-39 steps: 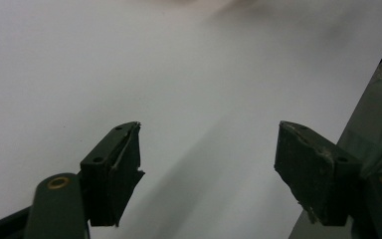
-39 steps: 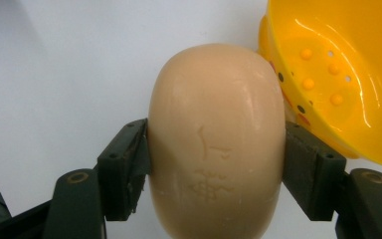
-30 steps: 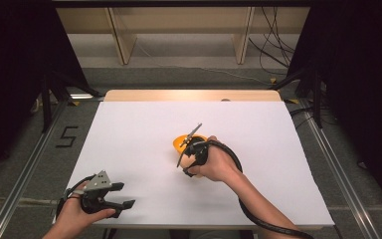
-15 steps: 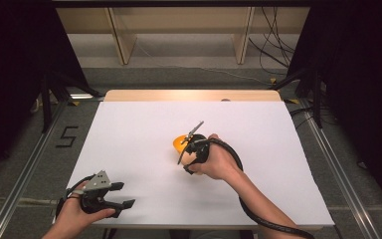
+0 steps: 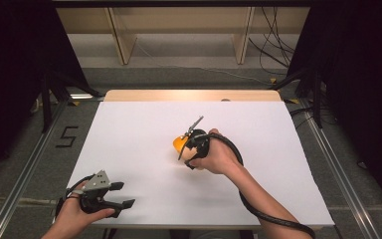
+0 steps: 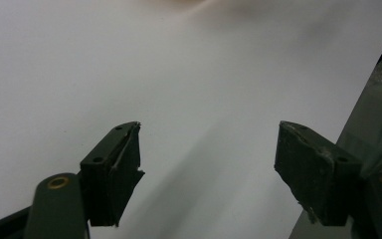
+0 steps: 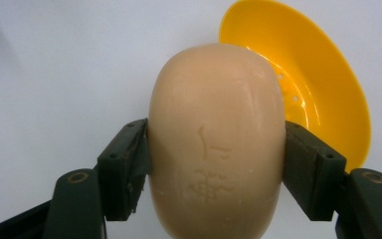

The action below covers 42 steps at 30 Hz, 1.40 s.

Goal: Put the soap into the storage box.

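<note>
A beige oval bar of soap (image 7: 216,134) with stamped marks is clamped between the jaws of my right gripper (image 7: 216,172), which is shut on it. Just behind the soap lies a yellow soap dish (image 7: 308,84) with small drain holes, tilted on its side. In the high view the right gripper (image 5: 188,149) sits mid-table over the yellow dish (image 5: 179,143). My left gripper (image 5: 121,194) rests near the table's front left corner, open, with nothing between its fingers (image 6: 117,167).
The table is covered by a white sheet (image 5: 139,134). A wooden strip (image 5: 189,95) runs along the far edge. The right gripper's black cable (image 5: 258,211) trails along the forearm. Metal rails flank the table on the floor.
The right gripper has shifted slightly at the yellow dish, keeping its hold. The left gripper has stayed put.
</note>
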Available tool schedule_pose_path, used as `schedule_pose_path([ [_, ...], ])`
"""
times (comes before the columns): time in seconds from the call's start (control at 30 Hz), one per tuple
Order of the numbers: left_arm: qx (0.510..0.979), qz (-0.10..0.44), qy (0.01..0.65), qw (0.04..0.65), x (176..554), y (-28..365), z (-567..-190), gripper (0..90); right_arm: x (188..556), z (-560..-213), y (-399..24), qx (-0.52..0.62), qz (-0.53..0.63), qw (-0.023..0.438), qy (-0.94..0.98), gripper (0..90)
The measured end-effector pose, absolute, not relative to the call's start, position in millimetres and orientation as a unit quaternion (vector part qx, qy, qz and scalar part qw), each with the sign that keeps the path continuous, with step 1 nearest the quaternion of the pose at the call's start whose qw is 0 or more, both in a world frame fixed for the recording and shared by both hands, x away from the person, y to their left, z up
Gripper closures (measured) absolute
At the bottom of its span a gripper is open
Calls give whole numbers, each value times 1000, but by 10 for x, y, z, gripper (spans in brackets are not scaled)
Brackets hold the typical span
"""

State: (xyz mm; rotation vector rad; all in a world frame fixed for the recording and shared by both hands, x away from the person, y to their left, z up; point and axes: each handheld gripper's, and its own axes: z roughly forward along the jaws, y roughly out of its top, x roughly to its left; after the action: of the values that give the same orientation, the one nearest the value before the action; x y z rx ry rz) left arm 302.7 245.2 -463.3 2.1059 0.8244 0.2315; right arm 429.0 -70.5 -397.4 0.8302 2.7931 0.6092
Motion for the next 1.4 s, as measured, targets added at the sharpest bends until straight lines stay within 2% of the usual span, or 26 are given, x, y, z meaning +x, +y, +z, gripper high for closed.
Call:
schedule_pose_path([
  [1.17, 849, 93, 323, 407, 3040, 2465, -4628, 257, 4589, -3806, -757, 262, 188, 89, 942, 338],
  [1.4, 840, 89, 332, 420, 3028, 2448, -4636, 257, 4635, -3782, -753, 248, 180, 88, 948, 338],
])
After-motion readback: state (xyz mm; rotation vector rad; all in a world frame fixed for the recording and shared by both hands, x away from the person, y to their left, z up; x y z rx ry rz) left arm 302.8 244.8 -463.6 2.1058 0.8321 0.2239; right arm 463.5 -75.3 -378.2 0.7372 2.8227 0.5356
